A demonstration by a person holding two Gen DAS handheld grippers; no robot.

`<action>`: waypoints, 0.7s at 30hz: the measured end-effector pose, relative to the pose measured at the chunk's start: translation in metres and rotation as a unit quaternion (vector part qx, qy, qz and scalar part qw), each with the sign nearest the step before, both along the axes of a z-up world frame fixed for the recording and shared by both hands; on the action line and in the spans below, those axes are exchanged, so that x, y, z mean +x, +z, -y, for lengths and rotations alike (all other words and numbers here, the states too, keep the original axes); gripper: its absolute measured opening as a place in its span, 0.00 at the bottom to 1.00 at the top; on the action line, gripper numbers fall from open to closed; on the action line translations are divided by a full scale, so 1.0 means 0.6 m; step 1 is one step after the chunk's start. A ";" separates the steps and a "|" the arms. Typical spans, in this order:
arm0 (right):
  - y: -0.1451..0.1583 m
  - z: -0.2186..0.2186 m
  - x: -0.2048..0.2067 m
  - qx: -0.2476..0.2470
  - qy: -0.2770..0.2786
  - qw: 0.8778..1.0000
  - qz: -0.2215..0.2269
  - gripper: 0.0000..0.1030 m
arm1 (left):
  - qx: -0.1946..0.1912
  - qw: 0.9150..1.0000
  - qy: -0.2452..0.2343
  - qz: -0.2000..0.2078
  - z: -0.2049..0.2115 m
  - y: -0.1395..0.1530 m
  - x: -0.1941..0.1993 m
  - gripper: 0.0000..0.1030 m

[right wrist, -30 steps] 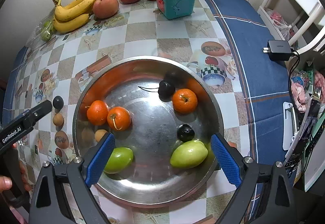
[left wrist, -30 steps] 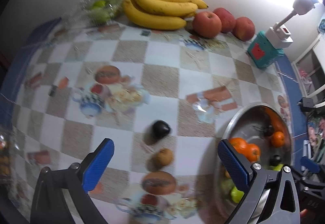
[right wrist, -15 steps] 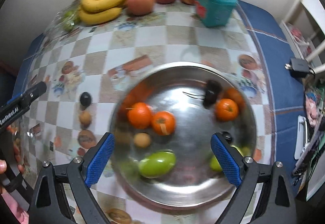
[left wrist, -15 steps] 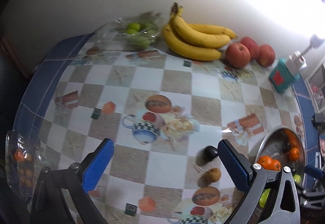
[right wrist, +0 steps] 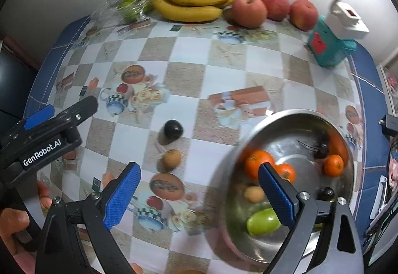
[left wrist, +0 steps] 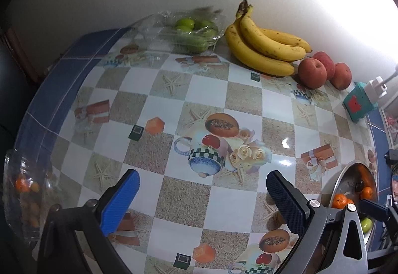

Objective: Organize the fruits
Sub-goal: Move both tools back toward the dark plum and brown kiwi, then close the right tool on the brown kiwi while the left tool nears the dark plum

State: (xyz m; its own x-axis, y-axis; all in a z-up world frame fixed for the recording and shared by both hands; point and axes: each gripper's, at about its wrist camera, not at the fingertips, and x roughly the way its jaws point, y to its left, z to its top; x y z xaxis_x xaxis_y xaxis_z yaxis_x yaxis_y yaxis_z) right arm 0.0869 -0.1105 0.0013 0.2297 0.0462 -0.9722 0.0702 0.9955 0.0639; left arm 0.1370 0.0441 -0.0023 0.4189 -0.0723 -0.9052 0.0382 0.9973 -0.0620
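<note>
Steel bowl (right wrist: 293,122) sits on the checked tabletop (right wrist: 223,70) and serves as the landmark. Inside it lie three oranges (right wrist: 257,163), a green fruit (right wrist: 263,222), a small tan fruit (right wrist: 253,194) and two dark ones (right wrist: 323,147). Left of the bowl, loose on the cloth, a dark plum (right wrist: 173,129) lies just above a brown fruit (right wrist: 172,159), the two apart from each other. Far behind the bowl along the wall are bananas (right wrist: 194,0), three apples (right wrist: 249,11) and a clear tray of green fruit (right wrist: 130,5); a teal box (right wrist: 328,46) with a white charger stands behind the bowl to the right.

Right hand-held gripper (right wrist: 199,195) hangs wide open and empty, its right finger over the bowl's near side, its left finger over bare cloth below the brown fruit. Left hand-held gripper (left wrist: 202,197) is also spread wide with nothing between its pads, pointing at bare tabletop well left of the bowl; a clear tub with small orange fruit (left wrist: 23,185) sits at the table's edge, furthest from the bowl.

Compared with half a second ago, the right camera has swung left, so the bowl now lies to the right and the loose fruit nearer centre. The left one has turned further from the bowl; plum and brown fruit have slipped behind its right finger
</note>
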 end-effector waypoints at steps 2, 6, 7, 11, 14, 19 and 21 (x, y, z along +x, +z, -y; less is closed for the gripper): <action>-0.007 -0.008 0.005 0.000 0.004 1.000 -0.004 0.93 | -0.004 1.000 0.004 -0.007 -0.007 -0.009 0.004 1.00; -0.021 -0.024 0.013 0.004 0.009 1.000 -0.011 0.93 | 0.011 1.000 0.013 -0.009 -0.018 -0.022 0.010 1.00; -0.025 -0.029 0.015 0.001 0.013 1.000 -0.011 0.92 | 0.014 1.000 0.016 -0.010 -0.021 -0.025 0.012 1.00; -0.035 -0.047 0.021 -0.002 0.031 0.999 -0.016 0.82 | 0.000 1.000 0.023 -0.020 -0.030 -0.038 0.018 1.00; -0.050 -0.059 0.024 -0.012 0.040 0.999 -0.028 0.72 | 0.001 1.000 0.018 -0.024 -0.025 -0.047 0.020 1.00; -0.073 -0.069 0.026 -0.016 0.046 0.998 -0.047 0.59 | -0.029 0.999 0.013 -0.040 -0.018 -0.060 0.024 1.00; -0.079 -0.070 0.027 -0.022 0.045 0.997 -0.052 0.52 | -0.037 0.998 0.012 -0.045 -0.014 -0.062 0.026 1.00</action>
State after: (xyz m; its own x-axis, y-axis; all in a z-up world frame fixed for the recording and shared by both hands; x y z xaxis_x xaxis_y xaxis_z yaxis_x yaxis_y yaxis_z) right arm 0.1029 -0.0687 -0.0464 0.1238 0.0188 -0.9921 -0.0165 0.9997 0.0169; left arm 0.1524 0.0526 -0.0396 0.3391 -0.1323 -0.9314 0.0057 0.9903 -0.1386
